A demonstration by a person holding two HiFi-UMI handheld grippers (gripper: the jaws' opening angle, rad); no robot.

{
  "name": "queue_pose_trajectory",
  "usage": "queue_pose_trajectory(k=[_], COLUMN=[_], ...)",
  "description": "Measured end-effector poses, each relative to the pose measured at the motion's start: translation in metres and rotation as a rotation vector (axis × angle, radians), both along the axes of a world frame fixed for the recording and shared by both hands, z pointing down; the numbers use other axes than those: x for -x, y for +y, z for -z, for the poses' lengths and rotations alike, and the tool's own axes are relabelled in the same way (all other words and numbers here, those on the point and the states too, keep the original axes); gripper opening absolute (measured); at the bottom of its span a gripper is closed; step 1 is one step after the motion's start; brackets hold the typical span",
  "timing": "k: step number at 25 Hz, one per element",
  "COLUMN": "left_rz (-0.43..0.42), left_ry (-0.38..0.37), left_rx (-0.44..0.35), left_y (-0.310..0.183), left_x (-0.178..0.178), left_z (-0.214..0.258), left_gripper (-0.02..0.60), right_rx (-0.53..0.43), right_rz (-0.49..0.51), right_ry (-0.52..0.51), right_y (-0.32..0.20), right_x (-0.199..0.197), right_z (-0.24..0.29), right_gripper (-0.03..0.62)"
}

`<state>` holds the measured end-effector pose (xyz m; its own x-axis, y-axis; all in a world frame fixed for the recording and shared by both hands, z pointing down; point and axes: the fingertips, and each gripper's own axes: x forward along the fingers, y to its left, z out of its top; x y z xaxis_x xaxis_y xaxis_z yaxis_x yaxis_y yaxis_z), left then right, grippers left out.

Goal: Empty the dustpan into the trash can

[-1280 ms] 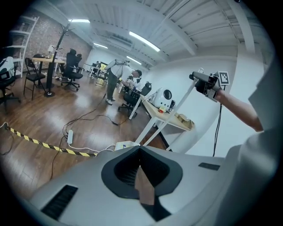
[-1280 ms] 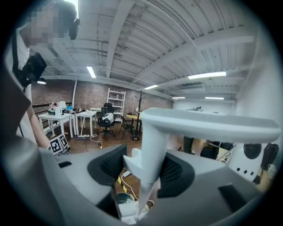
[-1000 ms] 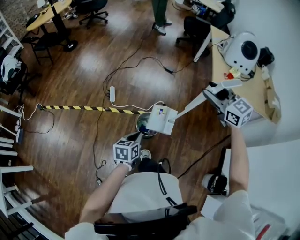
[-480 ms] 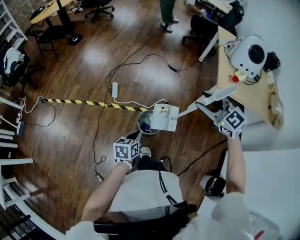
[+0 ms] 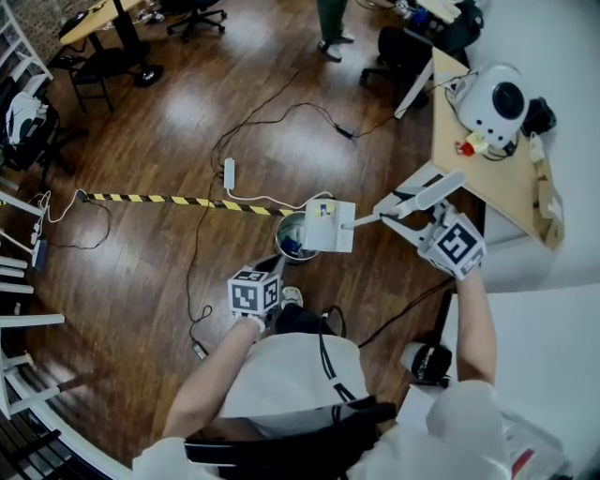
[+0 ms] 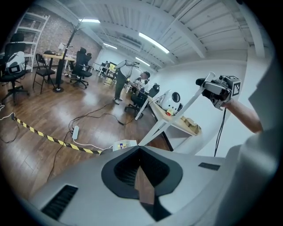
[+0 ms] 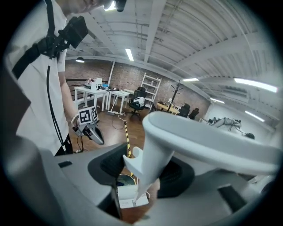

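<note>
A white long-handled dustpan point(image 5: 330, 225) hangs with its pan over the right edge of a small round trash can point(image 5: 291, 238) on the wood floor. My right gripper point(image 5: 412, 206) is shut on the upper handle point(image 5: 427, 194). In the right gripper view the handle point(image 7: 177, 137) fills the jaws, and the pan point(image 7: 130, 196) and the can point(image 7: 123, 180) lie below. My left gripper point(image 5: 277, 272) is shut and empty, pointing at the can from the near side. From the left gripper point(image 6: 139, 149) view, the pan point(image 6: 125, 144) shows just past the tips.
Yellow-black tape point(image 5: 169, 200) crosses the floor left of the can, with a power strip point(image 5: 229, 172) and cables beyond. A wooden table point(image 5: 487, 159) with a white device point(image 5: 495, 98) stands close on the right. Office chairs and a person's legs point(image 5: 328, 28) are farther off.
My right gripper has moved down and toward me, rolling the handle. The pan has turned and sits slightly farther over the can. The left gripper has stayed put.
</note>
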<state>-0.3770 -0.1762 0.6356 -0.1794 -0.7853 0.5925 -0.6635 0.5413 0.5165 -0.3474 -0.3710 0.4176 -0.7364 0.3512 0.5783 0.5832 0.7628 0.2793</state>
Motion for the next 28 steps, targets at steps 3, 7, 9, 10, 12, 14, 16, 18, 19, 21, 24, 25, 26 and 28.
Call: queue_pose_trajectory(k=[3, 7, 9, 10, 12, 14, 16, 18, 19, 21, 24, 25, 26, 28], left_rz=[0.008, 0.033, 0.043, 0.048, 0.059, 0.067, 0.076, 0.084, 0.086, 0.090, 0.094, 0.096, 0.097, 0.094], left_ry=[0.001, 0.008, 0.010, 0.011, 0.015, 0.017, 0.017, 0.015, 0.014, 0.013, 0.018, 0.019, 0.021, 0.023], left_rx=[-0.005, -0.012, -0.013, -0.014, -0.016, -0.017, -0.019, -0.023, -0.024, -0.026, -0.031, -0.033, -0.035, -0.037], left_y=[0.008, 0.025, 0.034, 0.038, 0.046, 0.054, 0.060, 0.065, 0.068, 0.074, 0.076, 0.077, 0.077, 0.078], left_x=[-0.009, -0.014, -0.017, -0.018, -0.021, -0.023, -0.024, -0.024, -0.024, -0.025, -0.027, -0.027, -0.027, -0.027], left_z=[0.000, 0.000, 0.000, 0.000, -0.001, -0.002, -0.001, 0.001, 0.002, 0.002, 0.002, 0.001, 0.001, 0.001], left_gripper=[-0.005, -0.005, -0.005, -0.005, -0.005, -0.005, -0.005, -0.005, -0.005, -0.005, -0.005, -0.005, -0.005, -0.005], right_rx=[-0.022, -0.084, -0.112, -0.120, -0.133, -0.145, -0.160, -0.174, -0.176, -0.177, -0.192, -0.198, -0.200, -0.199], right_rz=[0.028, 0.085, 0.118, 0.131, 0.157, 0.183, 0.206, 0.221, 0.223, 0.221, 0.239, 0.247, 0.250, 0.239], right_ry=[0.007, -0.028, -0.042, -0.043, -0.034, -0.026, -0.017, -0.014, -0.015, -0.017, -0.006, -0.004, -0.004, -0.007], right_y=[0.013, 0.042, 0.060, 0.068, 0.082, 0.093, 0.102, 0.109, 0.112, 0.115, 0.122, 0.124, 0.126, 0.126], right_x=[0.000, -0.001, -0.001, -0.002, -0.003, -0.005, -0.007, -0.008, -0.008, -0.005, -0.004, -0.005, -0.006, -0.007], right_z=[-0.002, -0.001, -0.003, -0.006, -0.013, -0.017, -0.020, -0.023, -0.024, -0.024, -0.025, -0.027, -0.028, -0.029], right_gripper=[0.218, 0.218, 0.218, 0.218, 0.216, 0.215, 0.215, 0.215, 0.215, 0.215, 0.215, 0.215, 0.215, 0.215])
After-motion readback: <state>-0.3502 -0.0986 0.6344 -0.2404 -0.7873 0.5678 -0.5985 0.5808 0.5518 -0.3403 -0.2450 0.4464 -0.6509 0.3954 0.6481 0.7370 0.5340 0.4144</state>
